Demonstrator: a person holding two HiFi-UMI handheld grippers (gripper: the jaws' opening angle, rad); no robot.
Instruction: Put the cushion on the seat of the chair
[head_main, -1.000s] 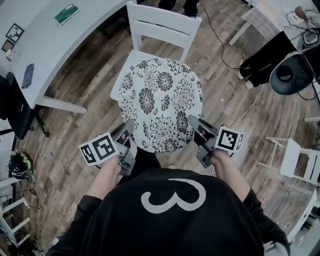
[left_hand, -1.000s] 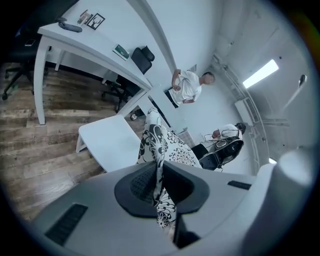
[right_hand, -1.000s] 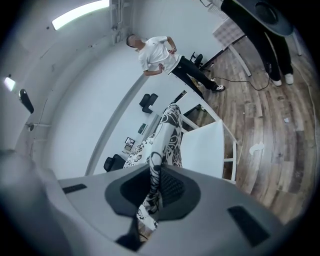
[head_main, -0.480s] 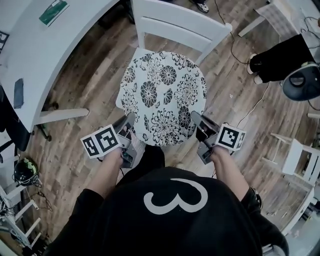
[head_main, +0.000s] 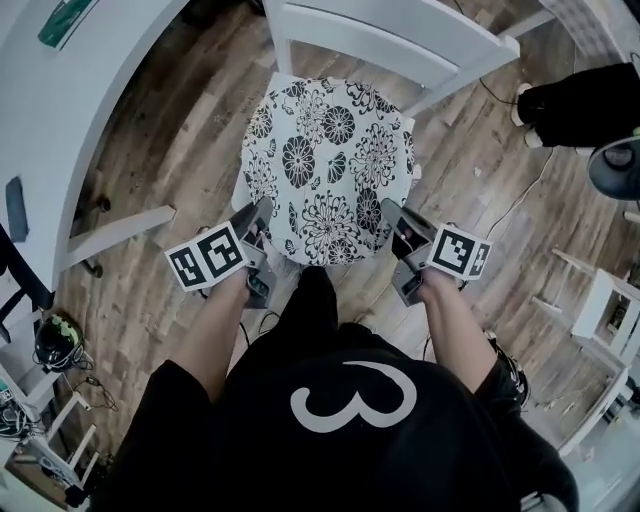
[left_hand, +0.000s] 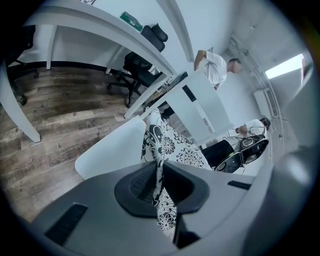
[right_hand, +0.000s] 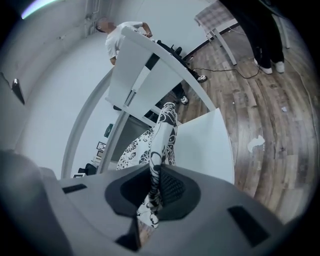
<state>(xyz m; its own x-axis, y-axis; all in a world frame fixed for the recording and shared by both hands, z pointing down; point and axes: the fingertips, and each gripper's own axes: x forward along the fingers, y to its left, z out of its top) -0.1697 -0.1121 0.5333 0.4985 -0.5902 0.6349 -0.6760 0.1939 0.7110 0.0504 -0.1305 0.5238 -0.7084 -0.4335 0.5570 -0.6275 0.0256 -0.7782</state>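
A round white cushion (head_main: 328, 170) with black flowers hangs over the seat of a white chair (head_main: 385, 42), covering nearly all of it. My left gripper (head_main: 262, 214) is shut on the cushion's near left edge, and its own view shows the fabric (left_hand: 159, 165) pinched between the jaws. My right gripper (head_main: 388, 212) is shut on the near right edge; in its view the cloth (right_hand: 156, 170) runs up from the jaws above the white seat (right_hand: 207, 145). Whether the cushion rests on the seat or floats just above it, I cannot tell.
A white table (head_main: 70, 110) runs along the left, its leg (head_main: 110, 235) close to my left hand. More white chair frames (head_main: 605, 310) stand at the right, near a black round object (head_main: 615, 165) and a cable (head_main: 510, 210) on the wooden floor.
The chair and cushion have shifted toward the top of the head view, so less of the chair's back shows. Both grippers stay clamped on the cushion's near edge.
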